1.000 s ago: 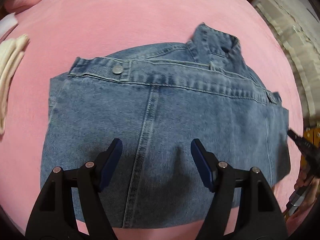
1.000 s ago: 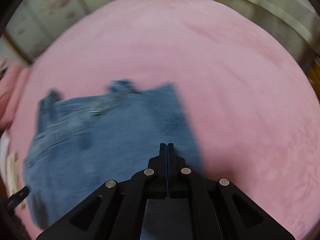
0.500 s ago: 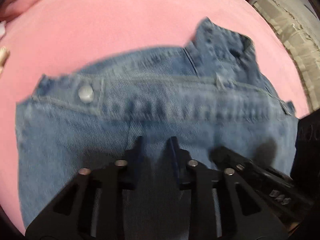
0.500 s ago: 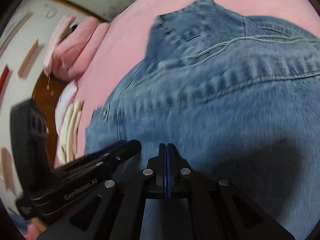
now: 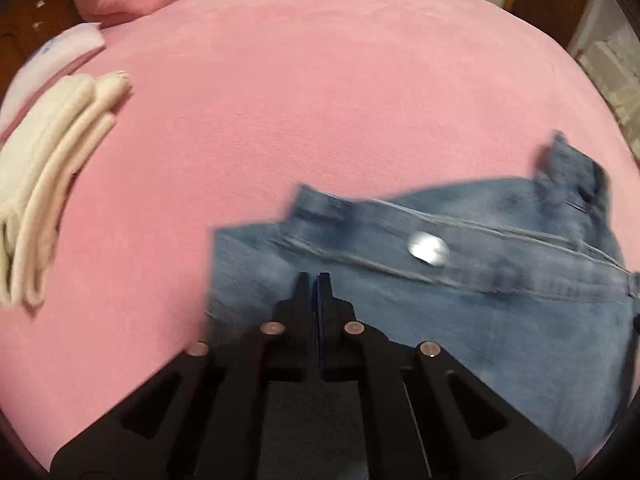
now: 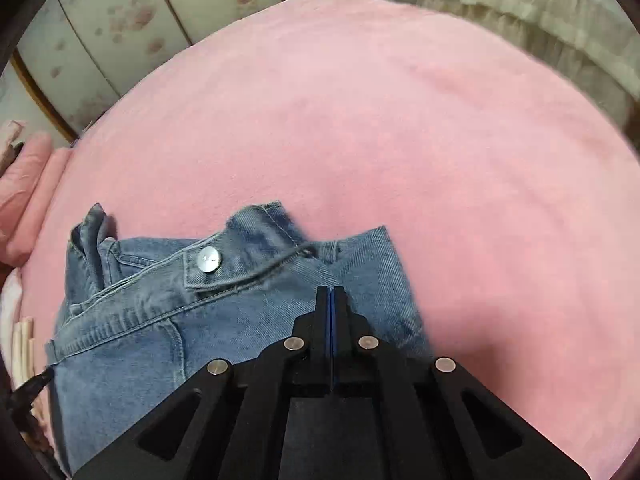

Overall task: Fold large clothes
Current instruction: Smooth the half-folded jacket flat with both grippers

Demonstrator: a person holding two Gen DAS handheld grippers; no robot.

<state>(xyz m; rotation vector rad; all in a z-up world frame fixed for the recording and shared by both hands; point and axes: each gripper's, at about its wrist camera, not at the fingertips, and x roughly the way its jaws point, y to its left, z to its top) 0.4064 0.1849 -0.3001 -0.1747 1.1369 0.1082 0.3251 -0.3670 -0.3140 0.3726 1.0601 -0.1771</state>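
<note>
Left wrist view: the left gripper (image 5: 318,280) has its jaws pressed together with nothing between them, over the near left corner of the folded denim jacket (image 5: 460,300), whose long axis runs rightward.

Right wrist view: the right gripper (image 6: 330,294), jaws likewise closed and empty, sits above the jacket's right edge on the pink bedspread (image 6: 400,120).

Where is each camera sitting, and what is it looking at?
Left wrist: rides the left gripper, looking down along its shut fingers at the denim garment, the pink cover and a cream folded cloth.
Right wrist: rides the right gripper, also shut, looking down at the garment's metal button.
Shared: garment, button, pink cover. No hand or sleeve shows.
</note>
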